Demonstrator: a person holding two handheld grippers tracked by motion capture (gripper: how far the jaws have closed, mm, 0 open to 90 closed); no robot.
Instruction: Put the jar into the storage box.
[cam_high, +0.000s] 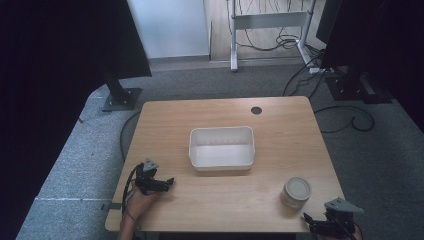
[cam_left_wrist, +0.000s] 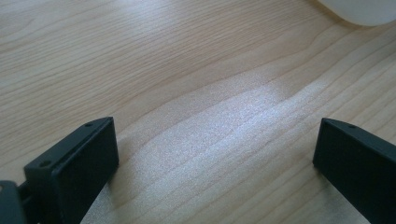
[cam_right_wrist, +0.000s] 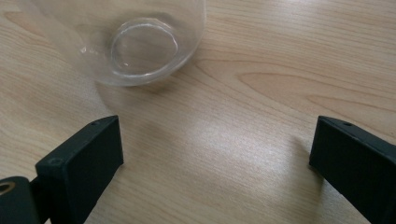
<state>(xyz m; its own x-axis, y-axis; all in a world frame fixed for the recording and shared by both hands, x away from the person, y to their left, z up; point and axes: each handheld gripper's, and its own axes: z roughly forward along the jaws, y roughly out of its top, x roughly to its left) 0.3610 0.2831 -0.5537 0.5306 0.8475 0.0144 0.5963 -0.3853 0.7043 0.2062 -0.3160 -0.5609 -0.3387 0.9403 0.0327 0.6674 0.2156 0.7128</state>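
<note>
Work looks barely begun. The clear glass jar (cam_high: 296, 192) stands upright on the table (cam_high: 215, 120) near its front right corner, untouched, with the right gripper (cam_high: 311, 222) just beside it toward the table's edge, jaws spread wide with only bare wood between them. The white bin (cam_high: 221, 147) sits mid-table, apparently empty, though its near inner wall is hidden. The left gripper (cam_high: 170, 182) rests at the front left, jaws also wide apart and holding nothing. Closing on the jar and probably carrying it to the bin all remain.

Dim, soft pictures (dark corners), with pale glare on the table (cam_left_wrist: 243, 102).
</note>
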